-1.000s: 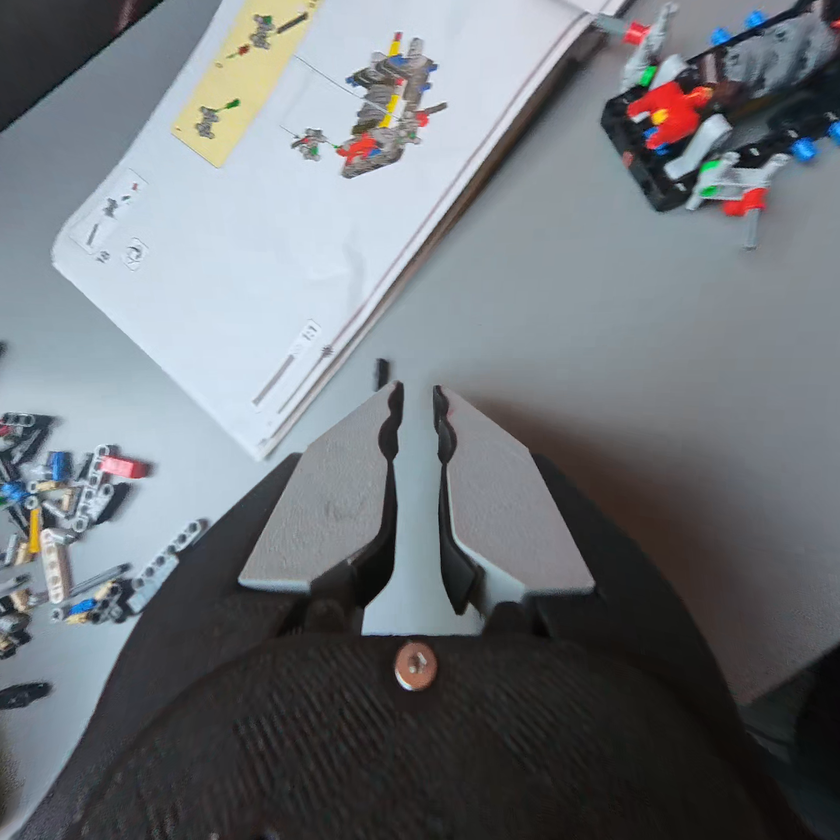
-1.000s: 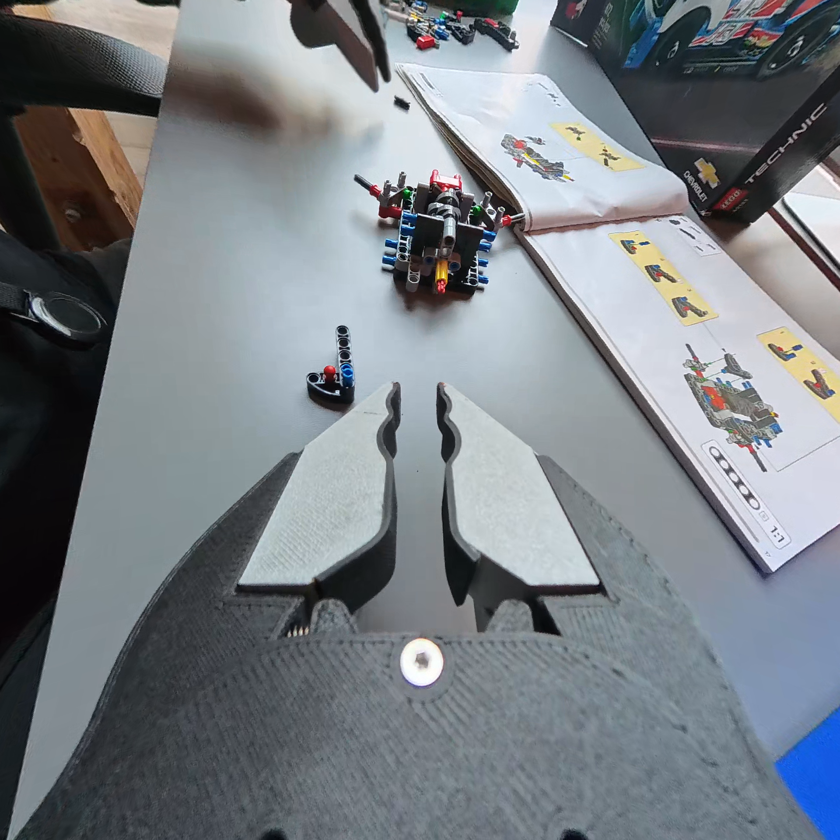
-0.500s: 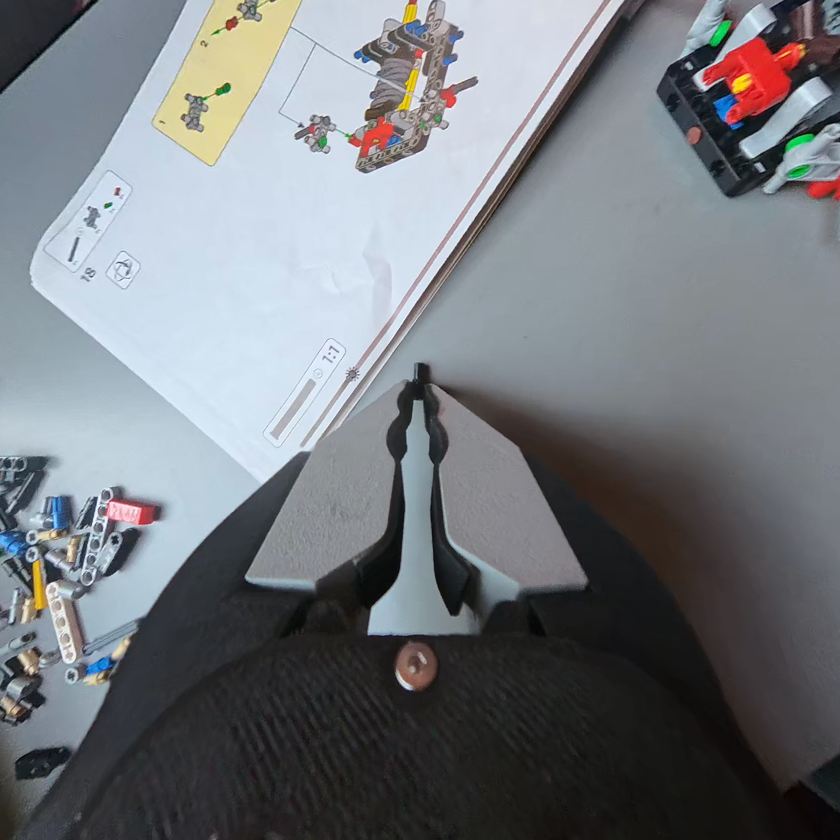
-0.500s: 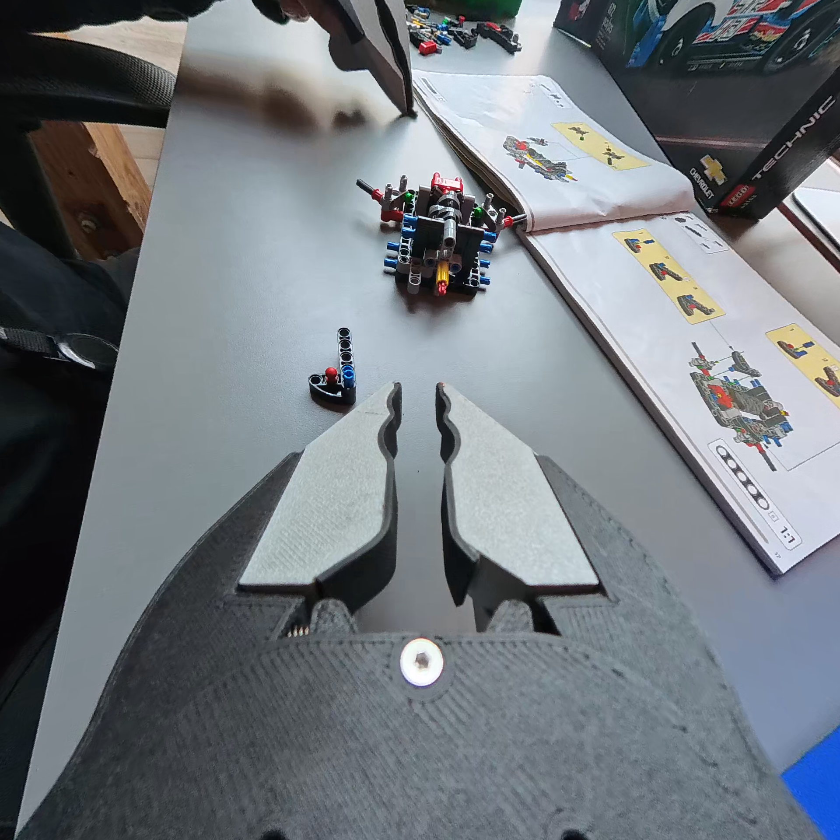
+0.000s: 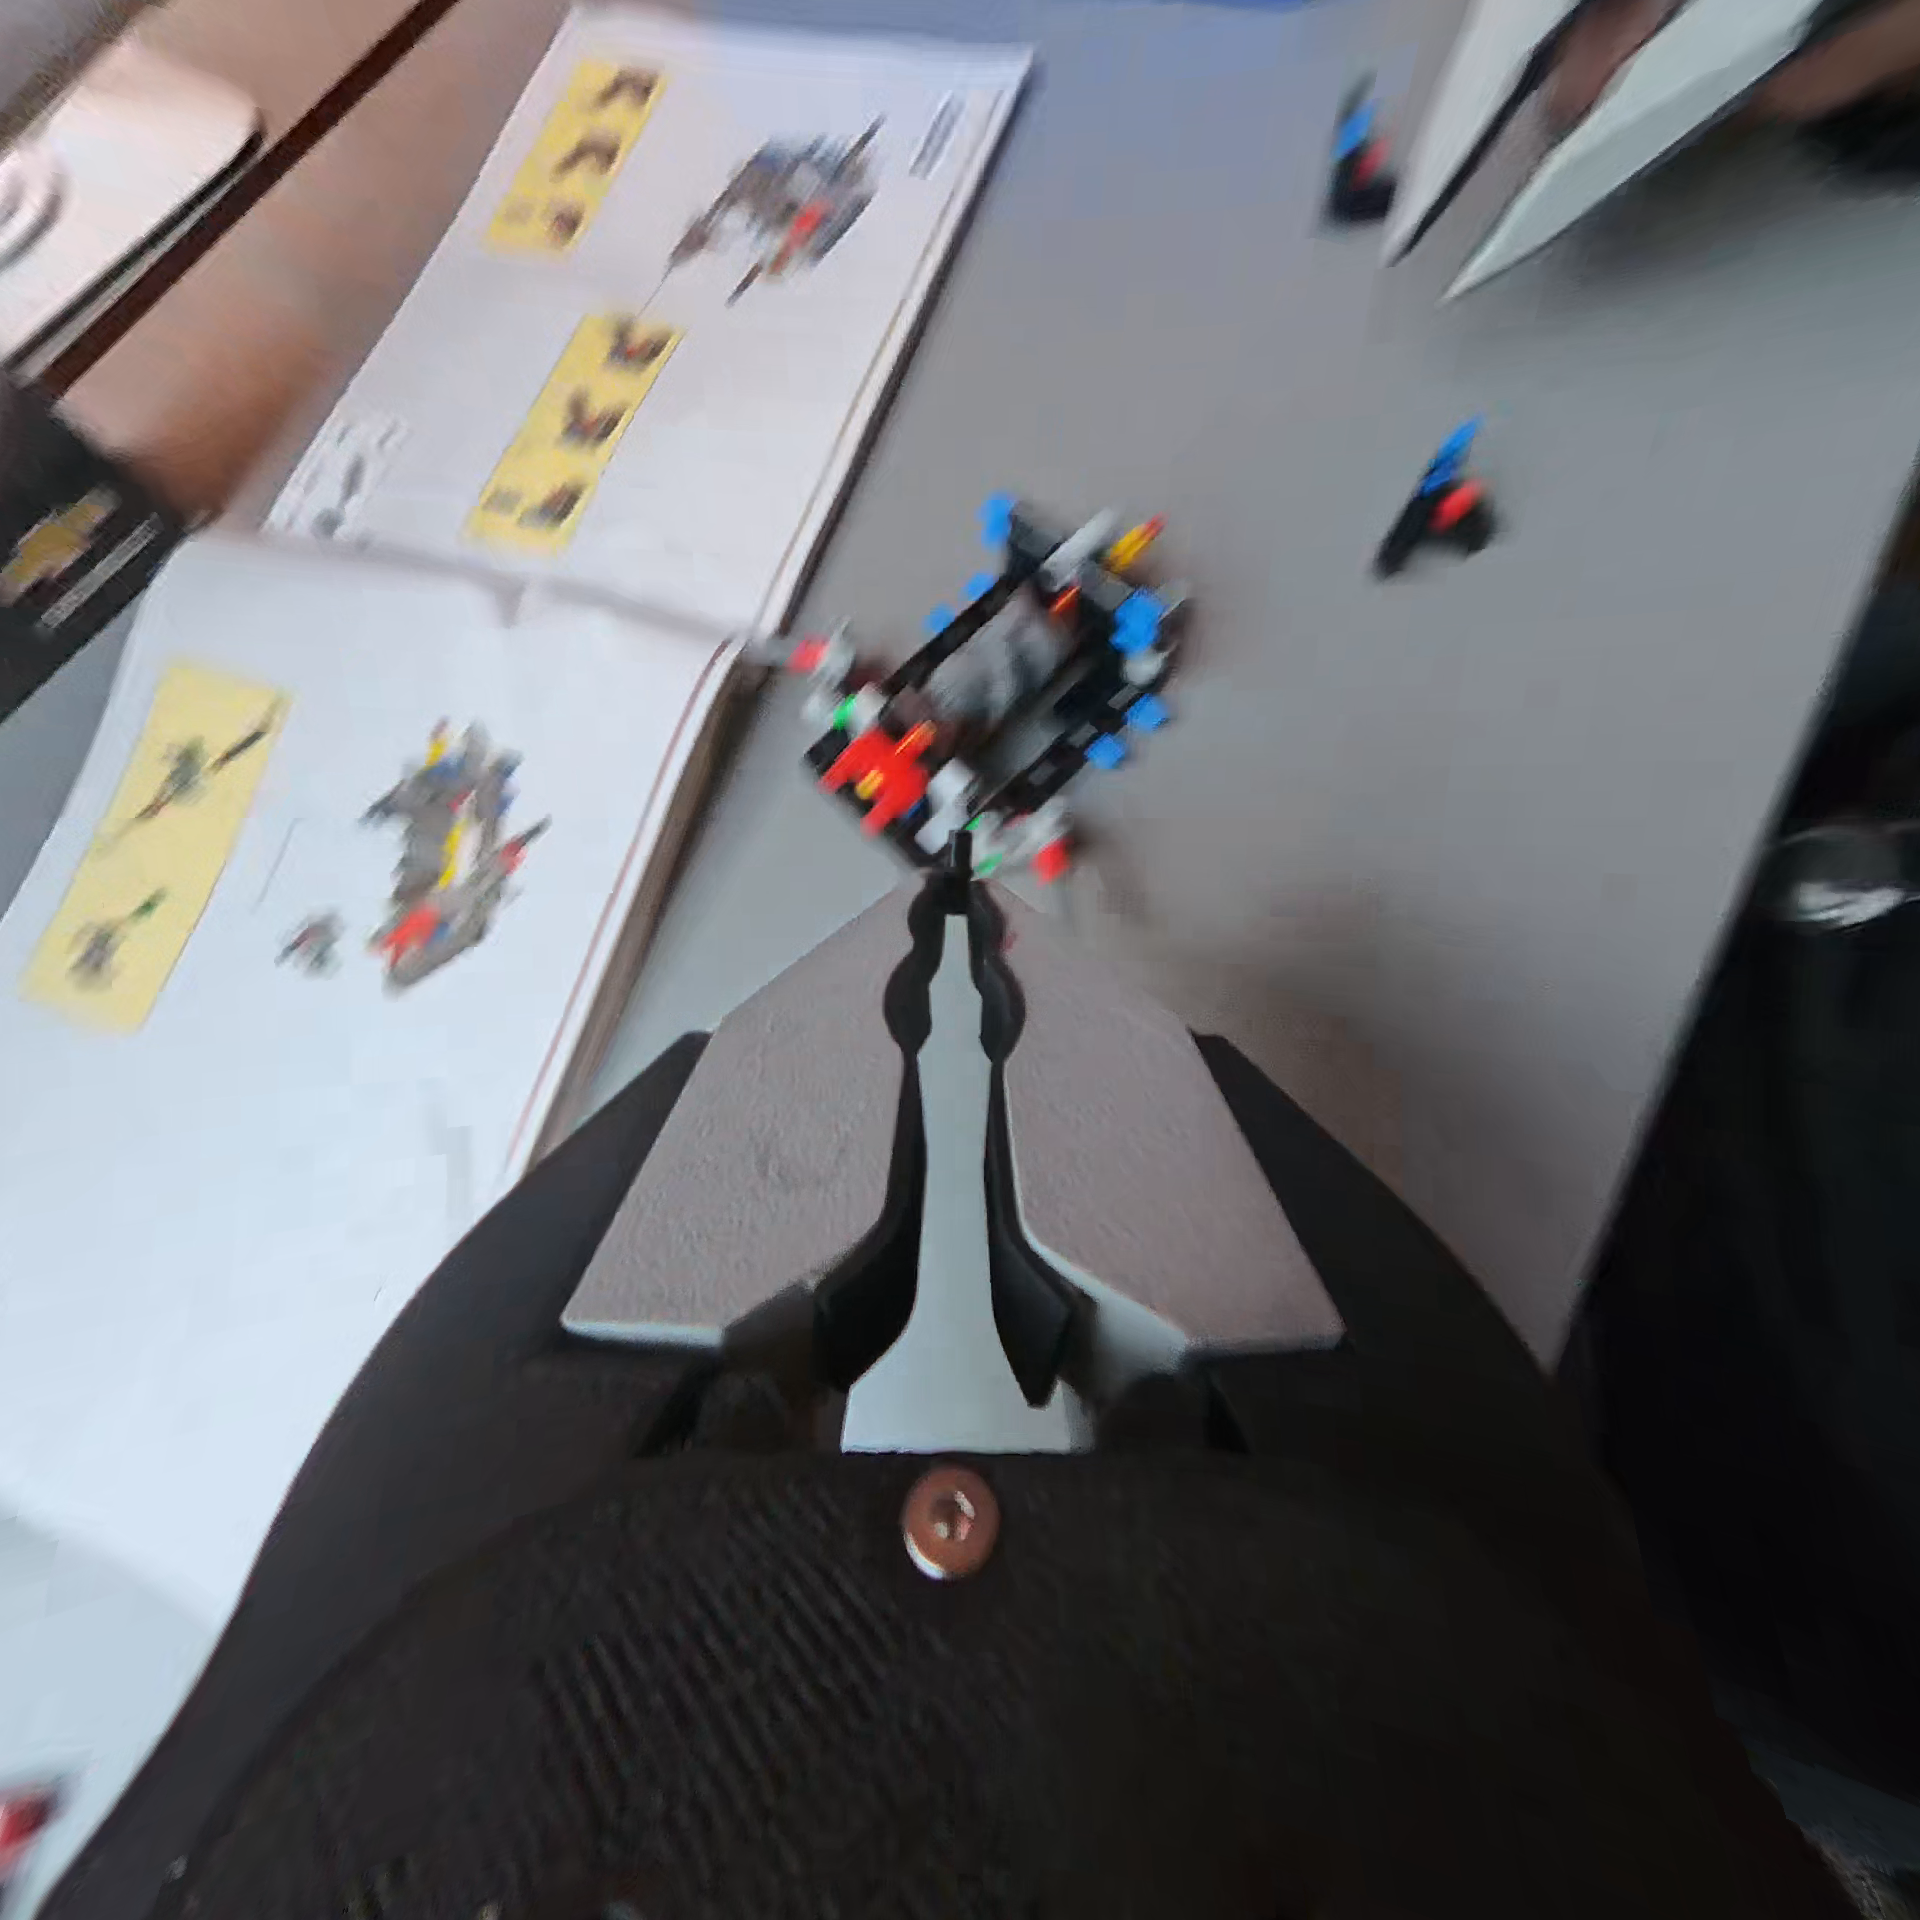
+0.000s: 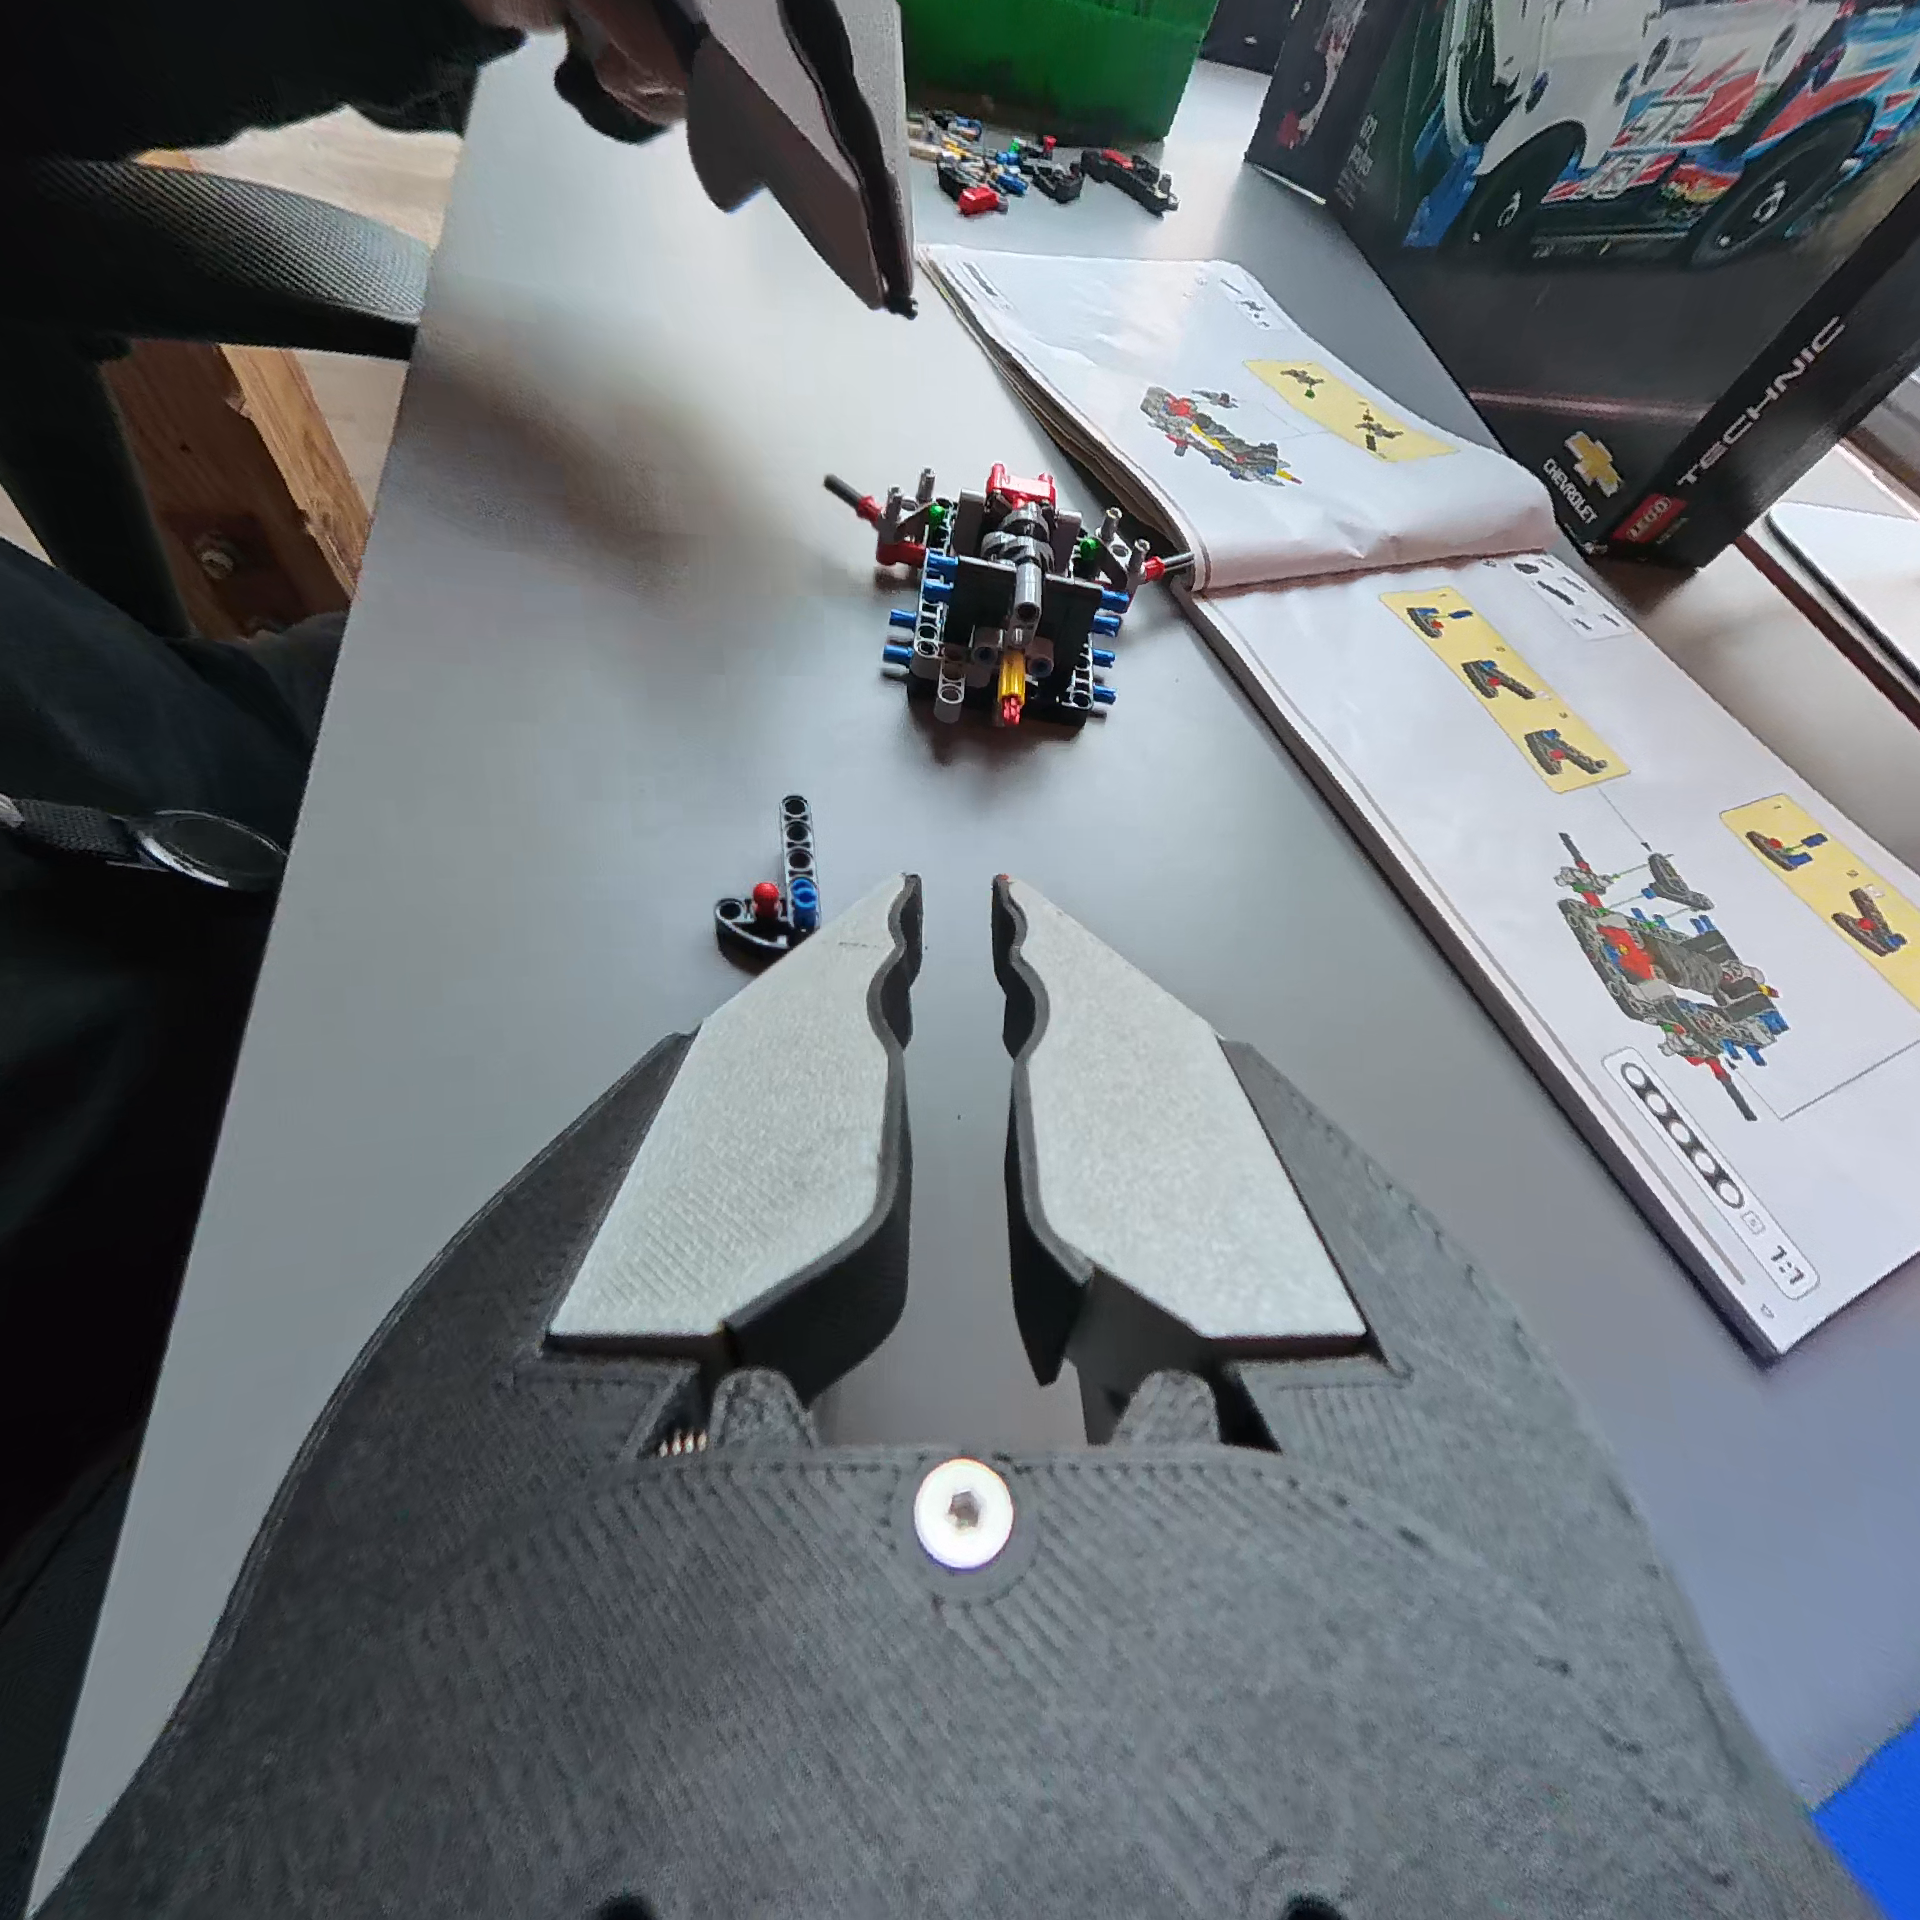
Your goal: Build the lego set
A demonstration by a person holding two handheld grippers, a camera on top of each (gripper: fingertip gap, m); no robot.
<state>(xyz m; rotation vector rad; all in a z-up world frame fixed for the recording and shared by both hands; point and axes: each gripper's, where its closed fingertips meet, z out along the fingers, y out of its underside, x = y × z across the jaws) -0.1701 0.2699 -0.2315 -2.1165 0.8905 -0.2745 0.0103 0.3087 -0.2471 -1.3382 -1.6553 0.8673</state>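
Note:
My left gripper [image 5: 954, 891] is shut on a small black pin [image 5: 958, 844] that sticks out past its tips, held in the air above the table. The part-built black and grey chassis [image 5: 997, 686] with blue, red and yellow pins lies just beyond it; the view is blurred. In the right wrist view the chassis [image 6: 1008, 603] sits mid-table and the left gripper [image 6: 896, 301] hangs above and behind it, the pin [image 6: 906, 305] at its tip. My right gripper [image 6: 954, 891] is open and empty, low over the table. A small black angled beam [image 6: 774, 894] with a red and a blue pin lies left of its tips.
The open instruction booklet [image 6: 1455, 665] lies right of the chassis and also shows in the left wrist view [image 5: 436, 665]. The set's box [image 6: 1662, 239] stands at the back right. Loose parts [image 6: 1039, 177] and a green bin [image 6: 1049, 62] are at the far end. A chair armrest [image 6: 229, 260] is off the left edge. Tip to tip, the grippers are about 20 cm apart.
My left gripper closed on the black pin beside the booklet, lifted it and swung toward the chassis. My right gripper has stayed open and nearly still.

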